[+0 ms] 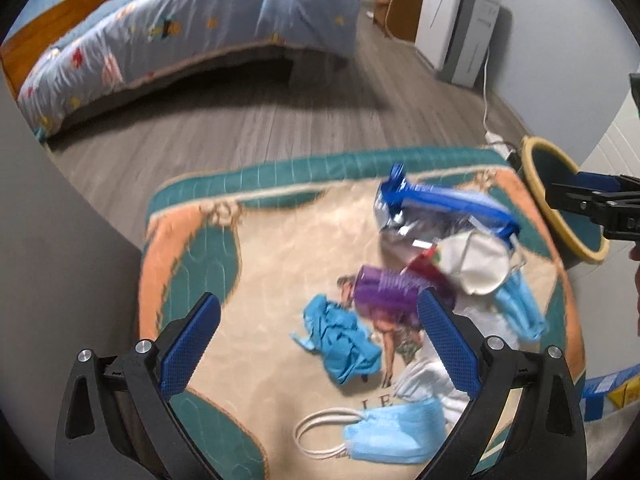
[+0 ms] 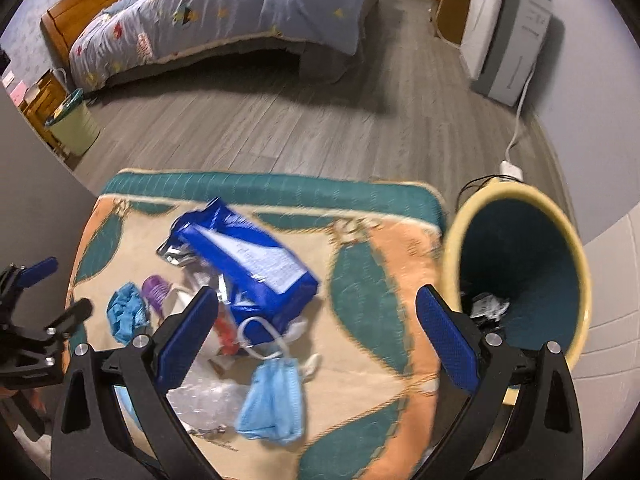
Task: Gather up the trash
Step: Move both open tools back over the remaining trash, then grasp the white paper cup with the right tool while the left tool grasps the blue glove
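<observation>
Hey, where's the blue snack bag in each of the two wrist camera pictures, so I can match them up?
Left wrist view: the blue snack bag lies right of centre, at the far side of the rug, above the white mask.
Right wrist view: the blue snack bag lies left of centre, on the trash pile.
Shared landmark: the yellow-rimmed bin, to the right of the bag in both.

bare mat (image 2: 372, 280) between litter pile (image 2: 240, 300) and bin (image 2: 516, 200), bin mouth unobstructed, open floor (image 2: 280, 128) beyond
</observation>
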Demonstrator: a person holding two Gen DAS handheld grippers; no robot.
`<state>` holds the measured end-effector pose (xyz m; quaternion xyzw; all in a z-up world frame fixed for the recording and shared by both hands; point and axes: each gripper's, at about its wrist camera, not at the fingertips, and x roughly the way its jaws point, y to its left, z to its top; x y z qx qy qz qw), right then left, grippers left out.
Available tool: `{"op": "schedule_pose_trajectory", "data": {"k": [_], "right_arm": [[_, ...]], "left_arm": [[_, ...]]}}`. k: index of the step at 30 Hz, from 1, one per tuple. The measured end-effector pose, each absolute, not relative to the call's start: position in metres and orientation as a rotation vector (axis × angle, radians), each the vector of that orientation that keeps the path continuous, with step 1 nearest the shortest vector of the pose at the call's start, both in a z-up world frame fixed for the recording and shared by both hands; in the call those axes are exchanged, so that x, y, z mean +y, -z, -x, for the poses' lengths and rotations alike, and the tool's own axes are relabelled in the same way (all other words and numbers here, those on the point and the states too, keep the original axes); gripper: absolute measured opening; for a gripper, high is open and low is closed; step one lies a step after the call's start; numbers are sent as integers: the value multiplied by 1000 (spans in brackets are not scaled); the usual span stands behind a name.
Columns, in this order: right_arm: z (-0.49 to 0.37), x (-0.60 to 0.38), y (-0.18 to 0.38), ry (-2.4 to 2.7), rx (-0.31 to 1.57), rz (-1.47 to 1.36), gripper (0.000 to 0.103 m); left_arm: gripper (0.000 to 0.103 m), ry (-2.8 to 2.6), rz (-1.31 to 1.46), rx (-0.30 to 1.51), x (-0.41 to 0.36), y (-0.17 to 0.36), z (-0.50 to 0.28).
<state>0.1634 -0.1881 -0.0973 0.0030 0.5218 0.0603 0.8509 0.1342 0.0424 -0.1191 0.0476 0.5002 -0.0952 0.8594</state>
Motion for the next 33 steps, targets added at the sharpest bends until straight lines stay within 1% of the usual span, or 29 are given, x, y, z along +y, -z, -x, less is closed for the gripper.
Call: {"op": "schedule_pose_trajectory", "data": {"k": [4, 9, 12, 14, 16, 19, 21, 22, 26, 30, 33], "right_arm": [[-160, -169, 106, -209, 1117, 19, 97], [-156, -140, 110, -312, 1115, 96, 96], [-154, -119, 115, -379, 1131, 146, 85], [-153, -106, 120, -398, 1145, 198, 73], [-153, -98, 128, -420, 1176, 222, 65], [-155, -94, 139, -430, 1207, 235, 64], [-156, -90, 145, -427, 1221, 253, 49], [-157, -89, 148, -431, 1235, 253, 47], [-157, -92, 143, -440, 1229, 239, 47], [-160, -103, 129, -447, 1222, 165, 47], [-163, -113, 117, -442, 1203, 118, 47]], "left_arm": [[98, 221, -144, 1110, 43, 139, -132], [98, 222, -178, 1118, 49, 146, -132], [98, 210, -124, 1117, 60, 145, -133], [98, 212, -90, 1113, 65, 143, -133], [98, 211, -71, 1115, 69, 144, -133], [96, 209, -49, 1136, 74, 149, -134], [96, 220, -42, 1142, 73, 151, -135], [96, 227, -43, 1142, 72, 152, -135], [95, 262, -67, 1163, 61, 159, -135], [95, 294, -124, 1180, 46, 167, -133], [91, 323, -117, 1209, 39, 174, -133]]}}
